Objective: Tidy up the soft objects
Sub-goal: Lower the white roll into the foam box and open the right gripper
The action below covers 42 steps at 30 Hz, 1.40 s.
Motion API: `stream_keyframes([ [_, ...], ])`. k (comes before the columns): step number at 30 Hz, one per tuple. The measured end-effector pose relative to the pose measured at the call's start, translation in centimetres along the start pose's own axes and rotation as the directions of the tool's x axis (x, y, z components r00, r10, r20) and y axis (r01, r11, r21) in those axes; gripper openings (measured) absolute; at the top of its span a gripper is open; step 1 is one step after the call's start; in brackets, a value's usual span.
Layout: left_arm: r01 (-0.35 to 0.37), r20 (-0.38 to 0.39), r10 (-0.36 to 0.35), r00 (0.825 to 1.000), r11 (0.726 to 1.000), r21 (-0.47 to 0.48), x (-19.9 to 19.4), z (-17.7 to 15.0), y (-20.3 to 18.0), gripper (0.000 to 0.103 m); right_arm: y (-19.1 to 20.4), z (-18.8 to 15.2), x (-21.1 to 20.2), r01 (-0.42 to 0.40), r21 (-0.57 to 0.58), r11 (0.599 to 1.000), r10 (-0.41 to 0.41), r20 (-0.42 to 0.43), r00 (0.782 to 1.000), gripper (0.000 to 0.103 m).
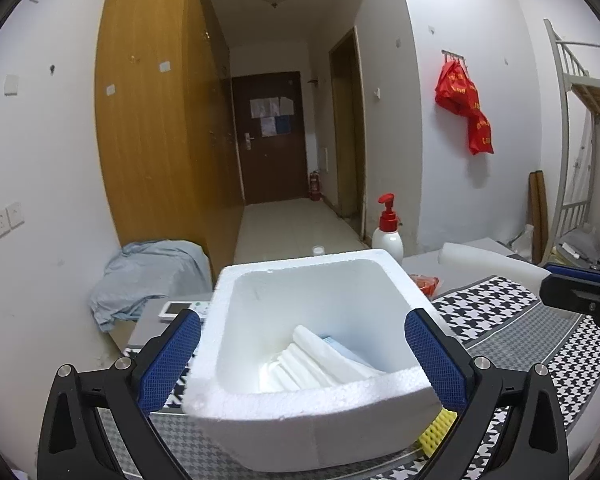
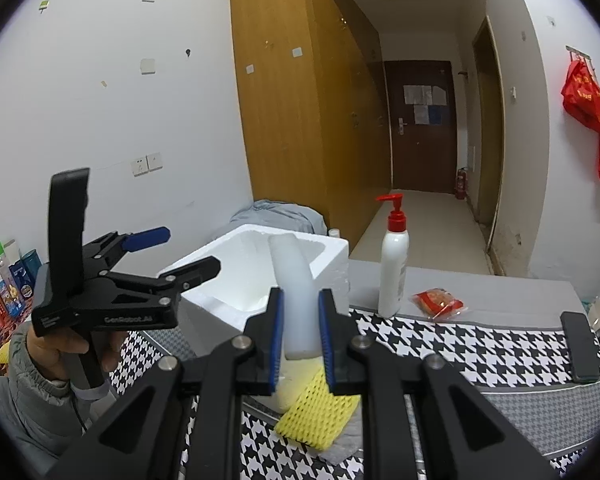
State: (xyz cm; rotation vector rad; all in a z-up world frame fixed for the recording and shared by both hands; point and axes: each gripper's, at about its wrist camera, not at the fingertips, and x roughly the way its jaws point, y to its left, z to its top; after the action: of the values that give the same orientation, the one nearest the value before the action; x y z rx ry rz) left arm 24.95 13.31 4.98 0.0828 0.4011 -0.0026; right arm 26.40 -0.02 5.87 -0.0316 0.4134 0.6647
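the left gripper (image 1: 302, 354) has its blue pads flung wide apart, one on each side of the white foam box (image 1: 312, 396), neither pad pressing its walls. inside the box, just ahead of the jaws, folded white foam sheets (image 1: 320, 364) lean against the near wall. the right gripper (image 2: 301, 336) is clamped tight on a white foam roll (image 2: 296, 300), which sticks up and forward from between its pads. under those jaws lies a yellow foam net (image 2: 320, 412) on the houndstooth cloth (image 2: 480, 344). beyond the right jaws and a little off to their right stands a white pump bottle (image 2: 394, 268), red pump on top, with a red packet (image 2: 438, 302) just beside it
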Motion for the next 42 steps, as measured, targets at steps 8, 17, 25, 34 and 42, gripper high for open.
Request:
stream_keyframes([
  [8, -0.032, 0.029, 0.033, 0.999, 0.999, -0.037, -2.3, -0.4, 1.8, 0.102, 0.5, 0.2, 0.9, -0.024, -0.009, 1.000, 0.024, -0.007, 1.000, 0.020],
  [17, -0.054, 0.050, 0.057, 0.997, 0.997, -0.058, -4.5, -1.7, 3.0, 0.102, 1.3, 0.7, 2.3, -0.048, -0.027, 0.998, 0.047, -0.024, 0.999, 0.020],
  [25, -0.083, 0.055, 0.087, 0.995, 0.994, -0.064, -5.5, -2.5, 3.9, 0.102, 2.5, 1.5, 3.4, -0.069, -0.043, 0.997, 0.068, -0.031, 0.997, 0.020],
  [34, -0.109, 0.055, 0.115, 0.992, 0.990, -0.093, -6.3, -3.2, 5.2, 0.102, 3.9, 2.5, 5.6, -0.099, -0.057, 0.993, 0.096, -0.055, 0.994, 0.020],
  [42, -0.117, 0.054, 0.124, 0.991, 0.987, -0.113, -6.4, -3.8, 6.4, 0.102, 5.1, 3.5, 7.5, -0.102, -0.066, 0.993, 0.097, -0.072, 0.993, 0.020],
])
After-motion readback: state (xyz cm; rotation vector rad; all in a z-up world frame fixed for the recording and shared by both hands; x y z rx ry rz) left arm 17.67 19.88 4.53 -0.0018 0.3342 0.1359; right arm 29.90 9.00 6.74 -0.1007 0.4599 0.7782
